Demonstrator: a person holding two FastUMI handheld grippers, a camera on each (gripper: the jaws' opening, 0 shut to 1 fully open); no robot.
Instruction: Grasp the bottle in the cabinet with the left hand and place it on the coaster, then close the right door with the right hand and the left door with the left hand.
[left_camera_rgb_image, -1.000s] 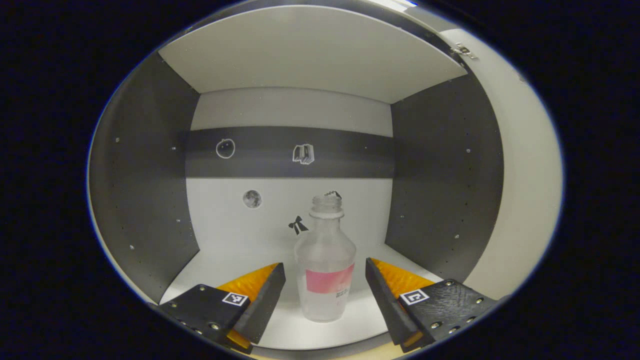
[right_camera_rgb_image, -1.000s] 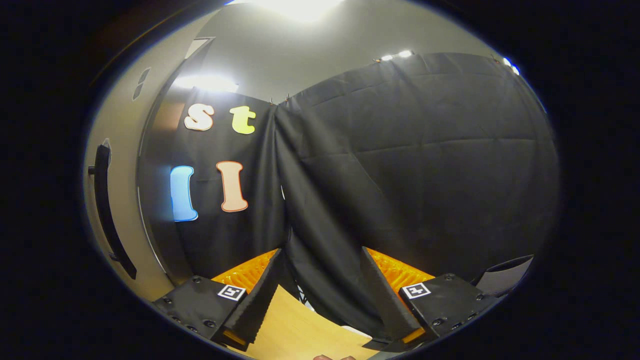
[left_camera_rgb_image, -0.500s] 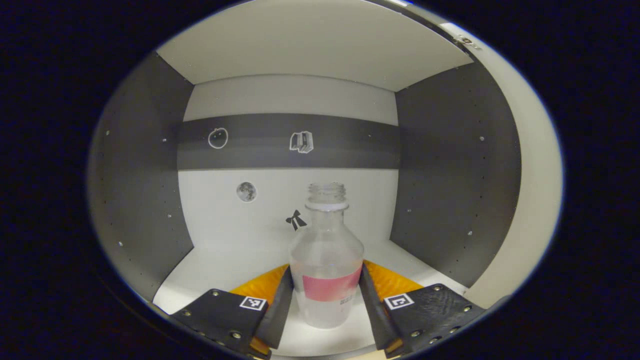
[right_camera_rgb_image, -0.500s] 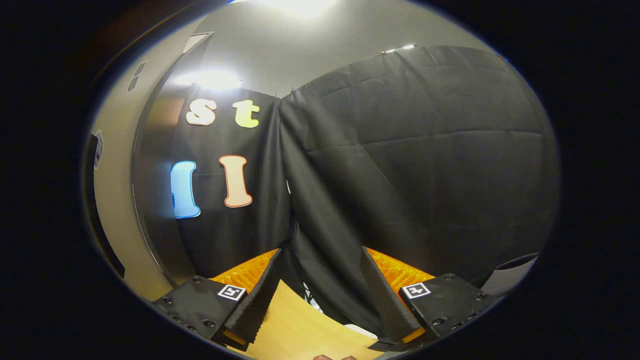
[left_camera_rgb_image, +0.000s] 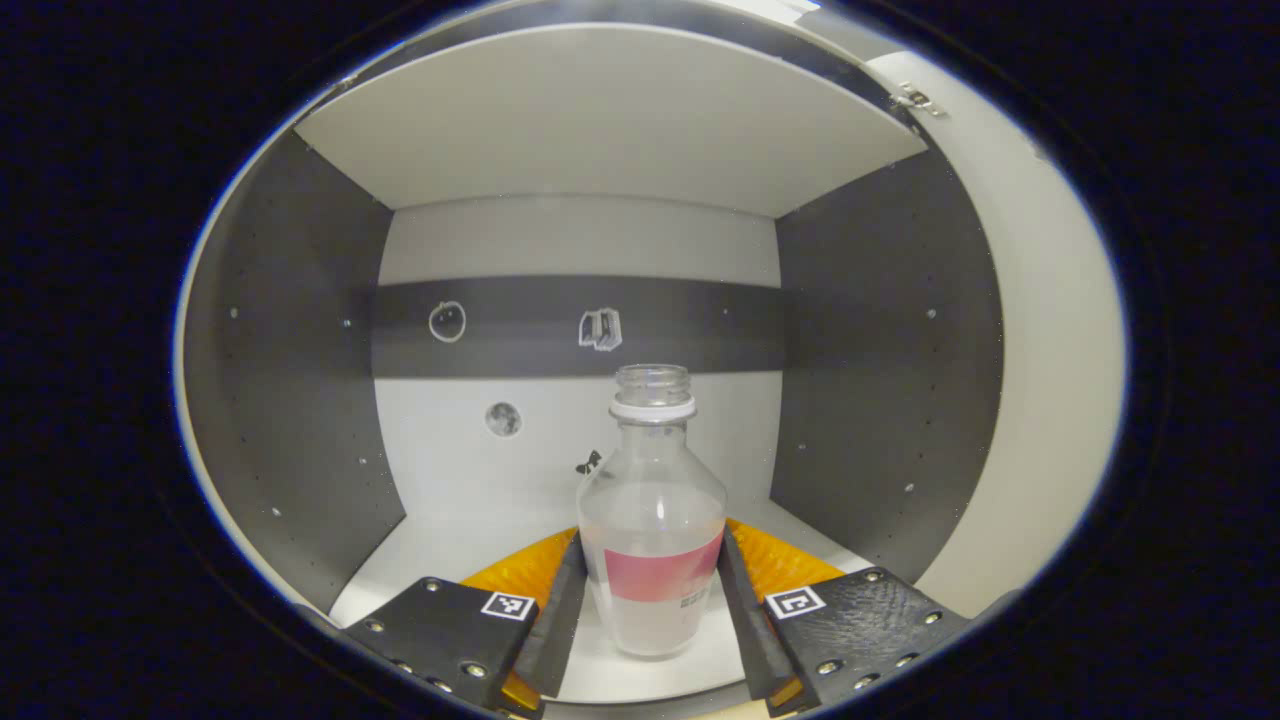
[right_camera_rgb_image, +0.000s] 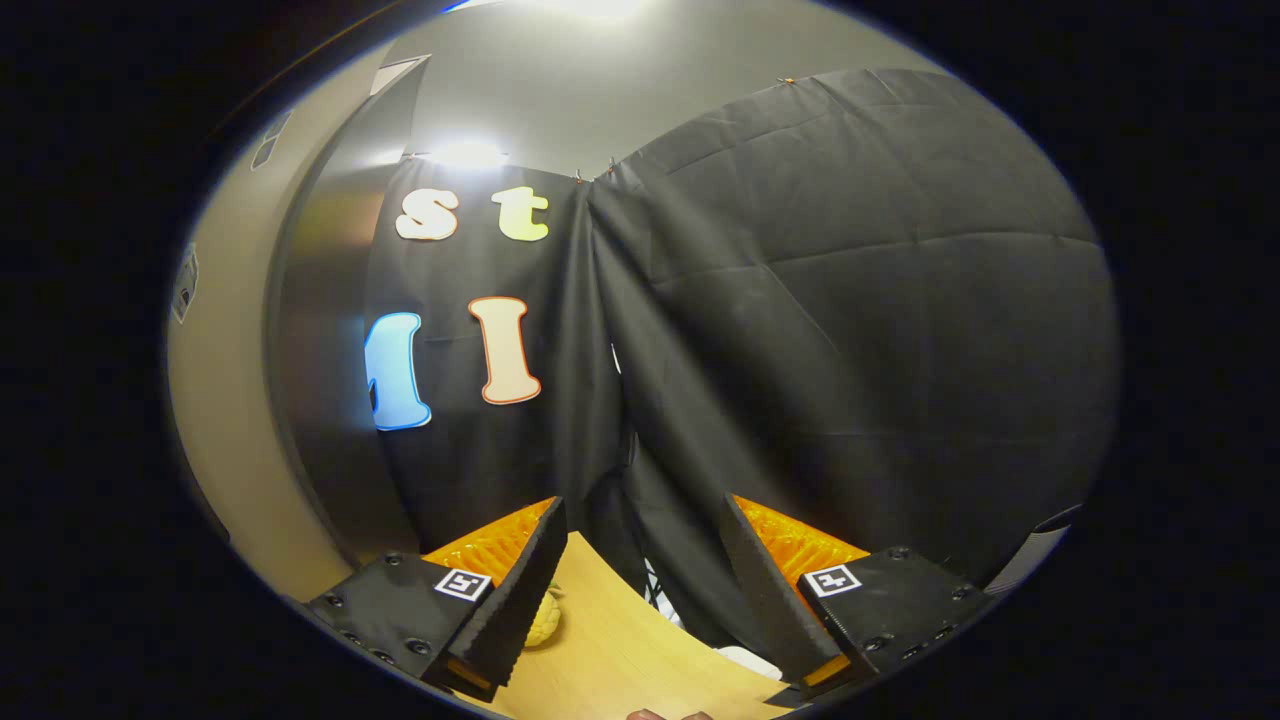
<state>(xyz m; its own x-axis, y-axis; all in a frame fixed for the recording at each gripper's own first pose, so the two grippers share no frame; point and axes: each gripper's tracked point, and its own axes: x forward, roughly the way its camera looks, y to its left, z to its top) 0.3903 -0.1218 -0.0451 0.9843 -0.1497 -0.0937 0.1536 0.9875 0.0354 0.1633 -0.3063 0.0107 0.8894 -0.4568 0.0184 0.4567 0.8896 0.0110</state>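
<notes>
- left gripper (left_camera_rgb_image: 650, 600): jaws clamped on the clear, round, uncapped bottle (left_camera_rgb_image: 652, 520) inside the cabinet (left_camera_rgb_image: 600, 130), pressing its pink label band
- right gripper (right_camera_rgb_image: 640, 590): jaws wide, empty, over wood tabletop (right_camera_rgb_image: 620, 660)
- yellow lump by its left finger, unclear

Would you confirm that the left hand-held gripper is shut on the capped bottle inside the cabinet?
Not quite: the bottle has no cap; its neck is open in the left gripper view. The left hand-held gripper is indeed shut on it inside the cabinet.
</notes>
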